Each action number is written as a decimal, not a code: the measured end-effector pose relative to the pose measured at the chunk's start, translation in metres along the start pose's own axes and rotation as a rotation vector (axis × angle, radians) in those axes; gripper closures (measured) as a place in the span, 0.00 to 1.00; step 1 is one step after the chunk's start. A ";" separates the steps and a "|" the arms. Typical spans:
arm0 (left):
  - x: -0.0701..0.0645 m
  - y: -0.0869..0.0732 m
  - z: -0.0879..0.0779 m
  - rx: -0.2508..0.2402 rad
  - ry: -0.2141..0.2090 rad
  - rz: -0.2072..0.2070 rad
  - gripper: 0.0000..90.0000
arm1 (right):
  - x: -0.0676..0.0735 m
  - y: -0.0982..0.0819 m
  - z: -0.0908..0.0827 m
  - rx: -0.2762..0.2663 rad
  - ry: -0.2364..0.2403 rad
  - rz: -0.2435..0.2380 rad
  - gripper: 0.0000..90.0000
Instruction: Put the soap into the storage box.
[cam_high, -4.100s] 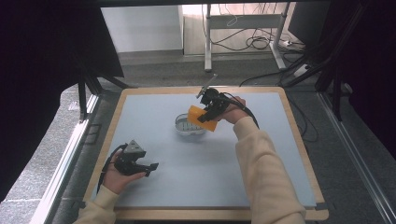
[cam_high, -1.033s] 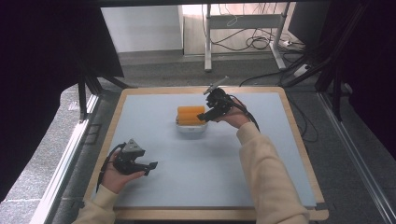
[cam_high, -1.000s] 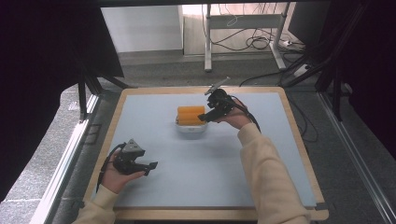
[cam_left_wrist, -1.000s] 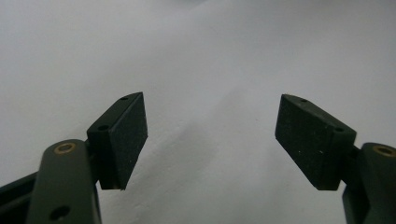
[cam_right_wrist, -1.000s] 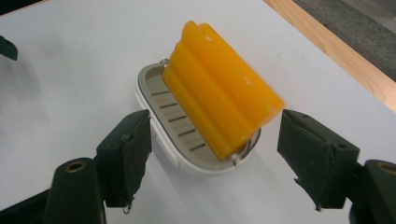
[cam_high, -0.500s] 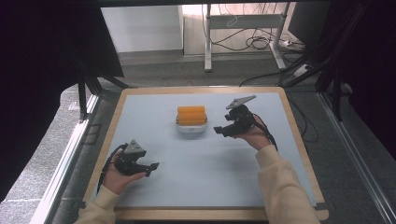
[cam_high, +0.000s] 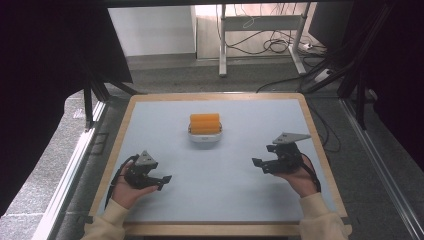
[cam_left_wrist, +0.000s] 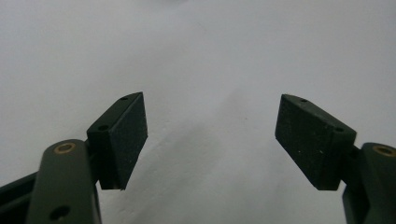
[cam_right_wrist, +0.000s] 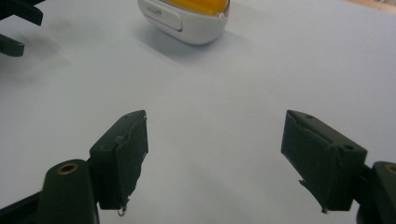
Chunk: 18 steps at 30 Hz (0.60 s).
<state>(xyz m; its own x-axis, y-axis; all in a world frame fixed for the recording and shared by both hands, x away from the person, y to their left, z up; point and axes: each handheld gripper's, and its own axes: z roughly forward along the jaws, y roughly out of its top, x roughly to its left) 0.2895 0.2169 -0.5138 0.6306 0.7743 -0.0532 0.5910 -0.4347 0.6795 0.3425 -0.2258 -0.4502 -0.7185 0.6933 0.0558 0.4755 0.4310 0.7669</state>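
Fingers of the right gripper (cam_high: 265, 165) stood wide apart with nothing between them, having just opened further. The white bowl (cam_high: 205, 139) served as landmark: the orange sponge (cam_high: 204, 123) lay on top of it, on the far middle of the surface (cam_high: 225, 195). The right gripper sat well apart from the bowl, nearer the person and to its right. The left gripper (cam_high: 161, 180), nearer and to the left, had its fingers open and empty.

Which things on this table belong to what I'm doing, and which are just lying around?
In the job:
orange item, sitting in the white bowl
right gripper, open, nothing between its jaws
left gripper, open, resting near the front edge

Lying about:
cables and desk legs on the floor beyond the table
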 end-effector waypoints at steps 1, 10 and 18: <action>0.000 0.000 0.000 -0.001 -0.001 -0.001 0.28 | 0.000 -0.004 -0.002 -0.004 -0.003 0.009 0.26; 0.000 0.000 -0.002 -0.006 0.004 0.005 0.28 | 0.002 -0.035 -0.006 0.009 -0.042 0.034 0.25; 0.000 0.000 -0.001 -0.003 0.005 0.007 0.28 | 0.001 -0.037 -0.002 0.007 -0.049 0.040 0.22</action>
<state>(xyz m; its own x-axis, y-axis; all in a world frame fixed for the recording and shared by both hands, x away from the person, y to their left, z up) 0.2887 0.2175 -0.5126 0.6320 0.7736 -0.0449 0.5852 -0.4386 0.6820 0.3233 -0.2422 -0.4769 -0.6731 0.7375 0.0549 0.5070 0.4061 0.7603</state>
